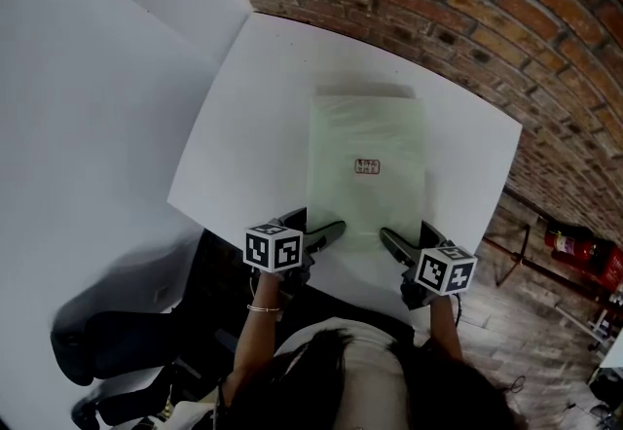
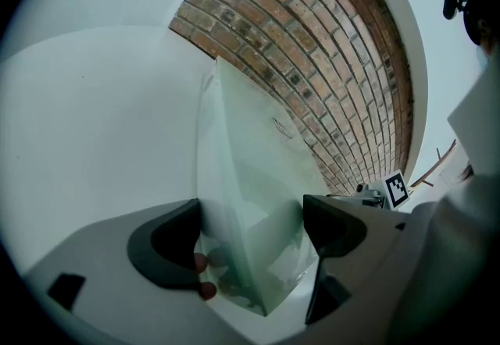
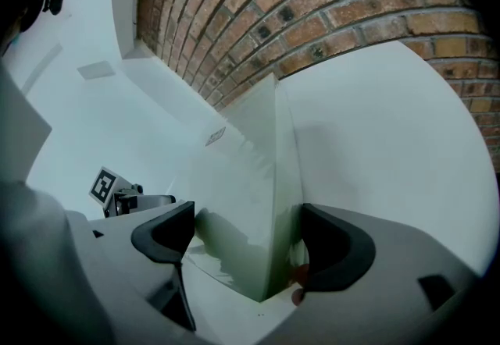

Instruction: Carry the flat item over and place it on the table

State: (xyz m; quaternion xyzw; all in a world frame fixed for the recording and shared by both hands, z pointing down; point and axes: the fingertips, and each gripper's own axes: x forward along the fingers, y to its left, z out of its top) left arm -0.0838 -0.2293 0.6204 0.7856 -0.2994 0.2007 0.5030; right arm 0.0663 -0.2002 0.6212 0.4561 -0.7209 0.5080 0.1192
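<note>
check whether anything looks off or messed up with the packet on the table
Nothing stands out. The pale green packet lies flat on the white table, with its near corners between the open left tongs and right tongs. There is only slight creasing in the wrap at those corners.

The left forearm (image 1: 261, 326), a thin bracelet (image 1: 263, 307) at its wrist, and the right forearm (image 1: 446, 319) reach forward side by side toward the near end of the pale green packet (image 1: 368, 131). The left gripper (image 1: 319, 222) sits at the packet's near left corner and the right gripper (image 1: 404, 232) at its near right corner. Each gripper's jaws stand wide apart with that corner between them, not clamped.
</note>
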